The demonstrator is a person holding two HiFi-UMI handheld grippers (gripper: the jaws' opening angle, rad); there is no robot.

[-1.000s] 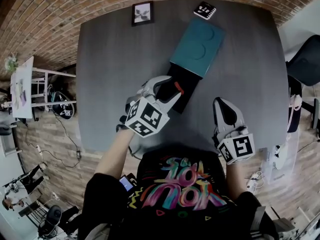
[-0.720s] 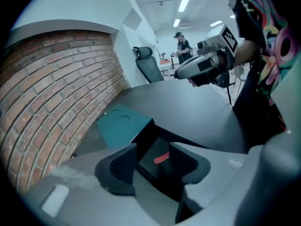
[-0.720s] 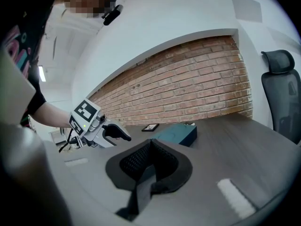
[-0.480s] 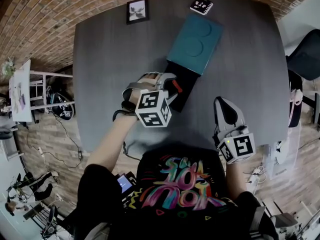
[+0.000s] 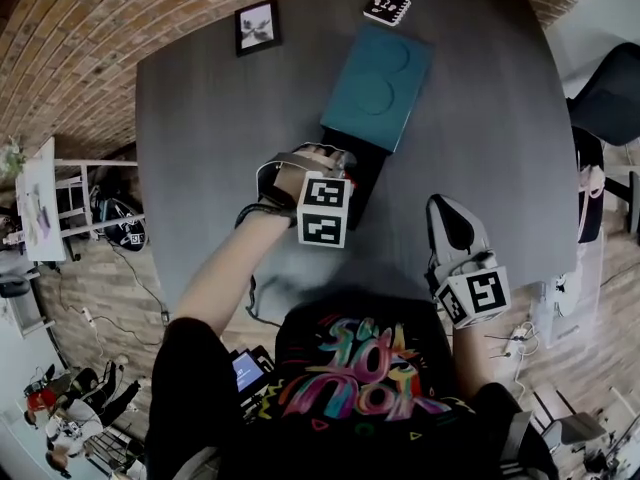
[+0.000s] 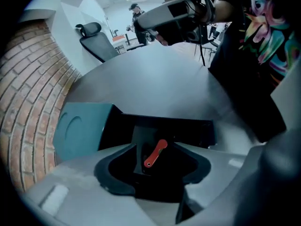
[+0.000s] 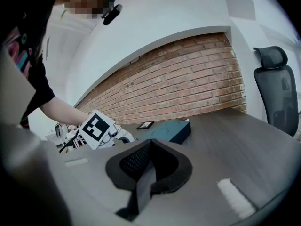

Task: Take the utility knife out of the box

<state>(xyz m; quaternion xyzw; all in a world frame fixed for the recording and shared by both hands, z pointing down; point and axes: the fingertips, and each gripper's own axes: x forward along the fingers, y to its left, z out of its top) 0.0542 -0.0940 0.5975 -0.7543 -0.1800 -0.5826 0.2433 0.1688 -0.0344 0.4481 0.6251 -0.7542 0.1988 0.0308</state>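
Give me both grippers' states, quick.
Left gripper: open, jaws have just been opening; utility knife shows between them, ungripped.
Right gripper: shut, empty.

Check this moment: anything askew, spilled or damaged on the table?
Nothing stands out. The teal box lies at an angle to the table edges, its black tray slid out with the red utility knife inside; nothing looks spilled or broken.
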